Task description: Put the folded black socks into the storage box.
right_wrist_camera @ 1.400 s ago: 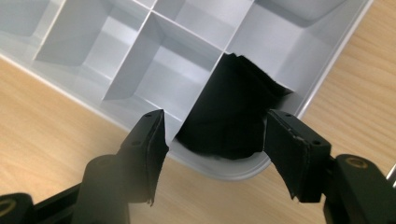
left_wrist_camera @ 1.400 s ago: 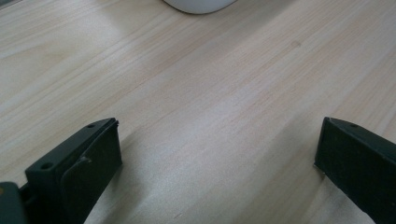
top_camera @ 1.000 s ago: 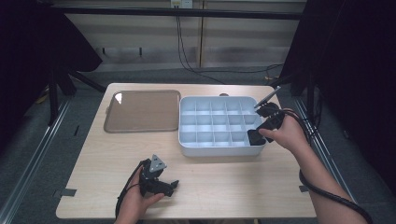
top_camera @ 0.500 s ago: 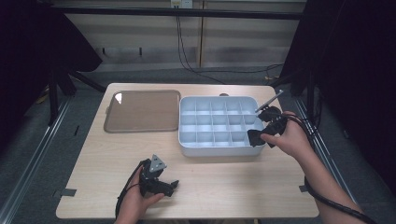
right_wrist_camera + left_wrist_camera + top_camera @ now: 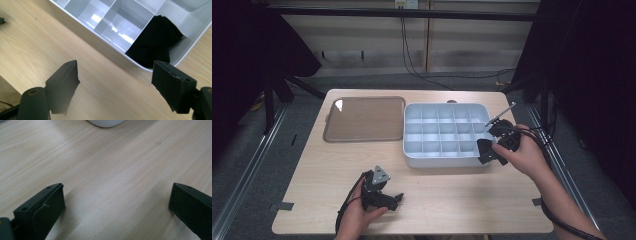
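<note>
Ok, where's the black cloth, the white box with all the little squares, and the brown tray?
black cloth (image 5: 155, 42), right gripper view, middle of the bundle.
white box (image 5: 442, 161), high view, near outer wall.
brown tray (image 5: 364, 120), high view, bare middle.

Pale wood-grain table (image 5: 447, 200); on it a light blue-grey divided tray (image 5: 412, 150), a black cloth (image 5: 155, 42) in its corner compartment, and beside that tray a brown flat tray (image 5: 364, 120).

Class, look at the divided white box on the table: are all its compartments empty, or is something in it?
Not all empty. The right gripper view shows a black cloth in a corner compartment of the box; the compartments beside it look empty.
</note>
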Demonstrator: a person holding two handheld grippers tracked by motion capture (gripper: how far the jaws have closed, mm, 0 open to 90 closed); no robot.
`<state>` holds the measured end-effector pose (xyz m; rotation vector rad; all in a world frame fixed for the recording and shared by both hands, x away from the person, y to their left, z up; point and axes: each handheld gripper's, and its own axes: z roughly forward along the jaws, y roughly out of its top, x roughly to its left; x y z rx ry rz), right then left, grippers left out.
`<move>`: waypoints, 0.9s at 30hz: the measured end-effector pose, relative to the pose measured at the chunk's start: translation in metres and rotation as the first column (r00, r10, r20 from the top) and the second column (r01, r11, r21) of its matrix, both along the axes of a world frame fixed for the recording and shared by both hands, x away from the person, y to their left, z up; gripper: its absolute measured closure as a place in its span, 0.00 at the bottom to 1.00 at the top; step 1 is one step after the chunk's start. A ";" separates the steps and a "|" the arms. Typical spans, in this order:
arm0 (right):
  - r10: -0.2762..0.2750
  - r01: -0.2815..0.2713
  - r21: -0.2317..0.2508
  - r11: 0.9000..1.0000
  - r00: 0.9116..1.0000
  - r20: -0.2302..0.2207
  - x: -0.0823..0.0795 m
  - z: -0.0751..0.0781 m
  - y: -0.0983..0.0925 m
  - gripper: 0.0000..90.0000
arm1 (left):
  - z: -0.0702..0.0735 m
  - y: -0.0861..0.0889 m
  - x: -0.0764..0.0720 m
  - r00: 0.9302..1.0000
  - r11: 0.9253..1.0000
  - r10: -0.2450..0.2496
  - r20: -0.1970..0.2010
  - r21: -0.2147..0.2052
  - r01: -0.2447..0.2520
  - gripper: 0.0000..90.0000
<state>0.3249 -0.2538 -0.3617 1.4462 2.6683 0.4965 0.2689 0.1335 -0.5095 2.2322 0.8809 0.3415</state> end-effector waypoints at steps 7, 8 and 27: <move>0.008 -0.008 -0.003 1.000 1.000 0.007 -0.008 -0.001 0.001 0.24 | 0.000 0.000 0.000 1.000 1.000 -0.001 0.000 0.001 0.001 0.00; 0.012 -0.012 -0.008 1.000 1.000 0.007 -0.011 -0.002 0.001 0.24 | 0.000 0.000 0.000 1.000 1.000 0.000 0.000 0.001 0.000 0.00; 0.034 -0.035 0.054 0.998 0.999 0.017 -0.042 -0.028 -0.003 0.24 | 0.000 0.000 0.000 1.000 1.000 -0.001 0.000 0.001 0.001 0.00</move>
